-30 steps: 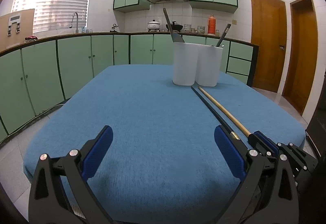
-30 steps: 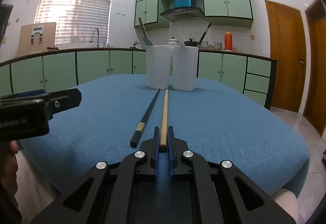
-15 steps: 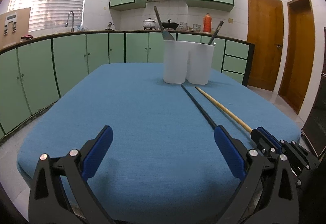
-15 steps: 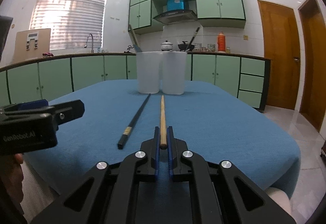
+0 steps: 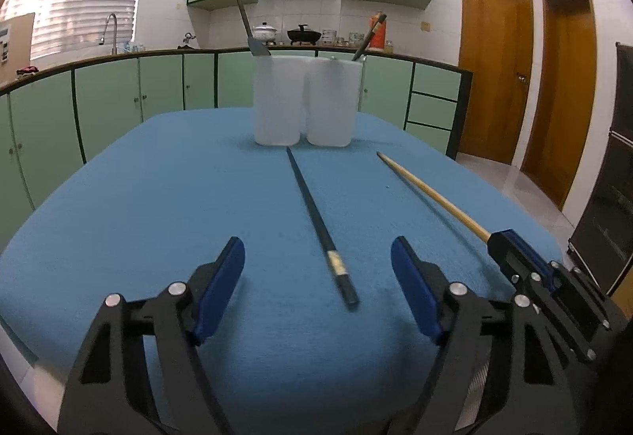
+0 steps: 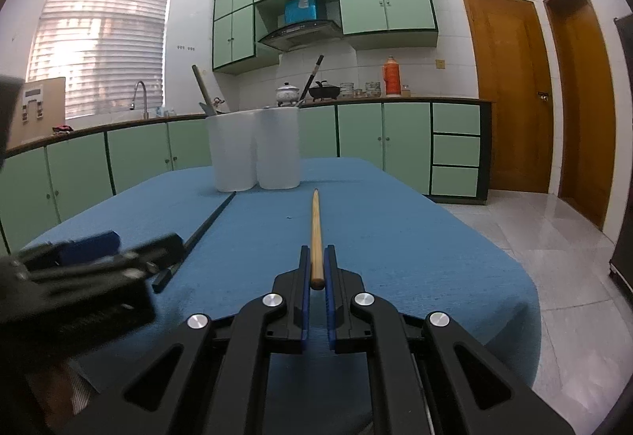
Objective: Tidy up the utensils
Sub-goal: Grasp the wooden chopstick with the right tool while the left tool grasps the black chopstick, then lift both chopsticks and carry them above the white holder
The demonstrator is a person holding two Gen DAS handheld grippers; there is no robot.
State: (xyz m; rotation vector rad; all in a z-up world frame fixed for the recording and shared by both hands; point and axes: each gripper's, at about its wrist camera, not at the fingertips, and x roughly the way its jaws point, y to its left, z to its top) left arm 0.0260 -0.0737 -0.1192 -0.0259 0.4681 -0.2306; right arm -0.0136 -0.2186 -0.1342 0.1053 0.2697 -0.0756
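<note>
Left fingers (image 5: 316,276) closing, now astride black chopstick (image 5: 316,213) | right fingers (image 6: 315,268) still clamp wooden chopstick (image 6: 315,225)

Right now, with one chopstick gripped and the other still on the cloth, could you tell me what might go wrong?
1. The right tool clamps only the very end of the wooden chopstick, so it could pivot or slip.
2. The left tool is closing around the black chopstick, which lies flat on the blue tablecloth; the pads might snag the cloth or roll it away.
</note>
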